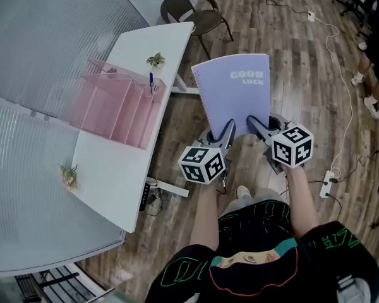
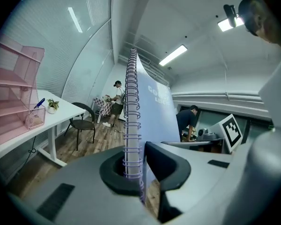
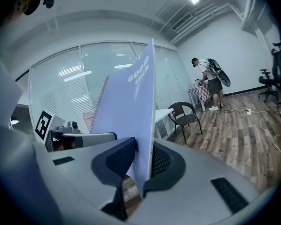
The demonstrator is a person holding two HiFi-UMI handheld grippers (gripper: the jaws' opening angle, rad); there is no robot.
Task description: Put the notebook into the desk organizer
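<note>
Both grippers hold the notebook (image 1: 232, 92) by its near edge, so the lilac cover runs out ahead of both sets of jaws with its white "GOOD LUCK" lettering at the far end.

The left gripper (image 2: 136, 167) is clamped on the bound side. The purple wire spiral rises straight up from between its jaws, with the dark pads pressed in on either side of it.

The right gripper (image 3: 143, 162) is clamped on the opposite, free side of the same edge. The thin sheaf of cover and pages stands between its jaws with a pad tight against each face.

In the head view the two sets of jaws sit close together, side by side under the notebook's near edge. Wooden floor (image 1: 303, 74) lies below them and below the notebook.

The pink desk organizer (image 1: 117, 103) stands on the white desk (image 1: 114, 182), off to the left of the left jaws and somewhat ahead of them, well apart from the notebook. It has several stepped, slanting compartments. A blue pen (image 1: 151, 81) stands in a small end compartment on the side nearest the notebook.

A small potted plant (image 1: 155, 60) sits on the desk farther ahead of the jaws, beyond the organizer. A dark chair (image 1: 192, 8) stands on the floor past the desk's far end.
</note>
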